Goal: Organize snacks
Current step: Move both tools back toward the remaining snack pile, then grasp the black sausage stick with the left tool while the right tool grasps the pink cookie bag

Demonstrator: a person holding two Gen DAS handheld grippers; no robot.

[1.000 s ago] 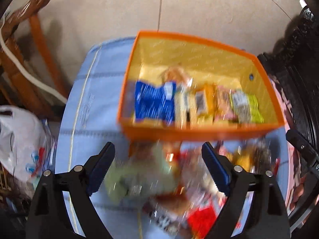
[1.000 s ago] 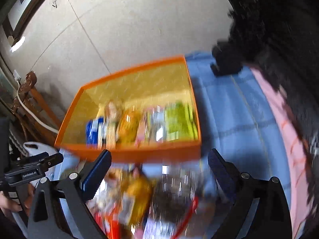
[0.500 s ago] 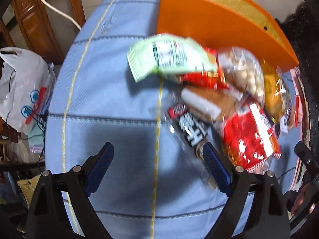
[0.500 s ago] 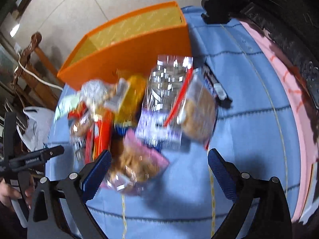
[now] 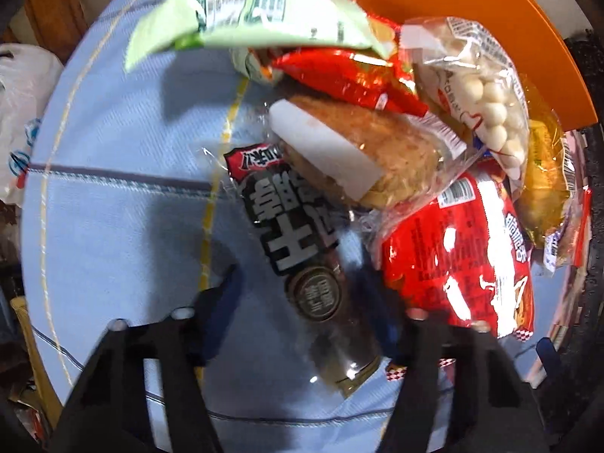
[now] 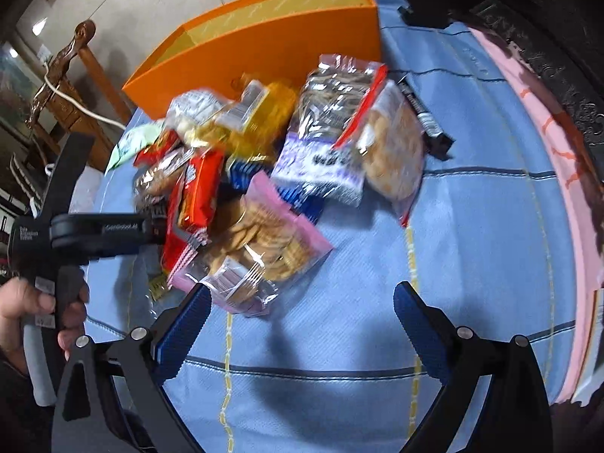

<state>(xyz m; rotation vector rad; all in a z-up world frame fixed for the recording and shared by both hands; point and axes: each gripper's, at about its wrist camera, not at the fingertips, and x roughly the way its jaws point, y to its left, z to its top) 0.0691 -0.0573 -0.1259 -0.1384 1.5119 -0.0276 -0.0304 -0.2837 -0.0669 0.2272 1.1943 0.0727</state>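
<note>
An orange box (image 6: 264, 37) with a yellow inside stands on a light blue tablecloth (image 6: 472, 245) lined with dark blue and yellow stripes. The snack packets are red (image 5: 453, 256), pale green (image 5: 241, 11), black with white characters (image 5: 290, 226) and pink (image 6: 271, 241).

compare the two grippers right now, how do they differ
The left gripper has just been closing: its jaws stand narrow around the dark snack pack. The right gripper stands wide open over bare blue cloth, nothing between its jaws, its left finger by the pink cookie bag. Both point down at the table.
</note>
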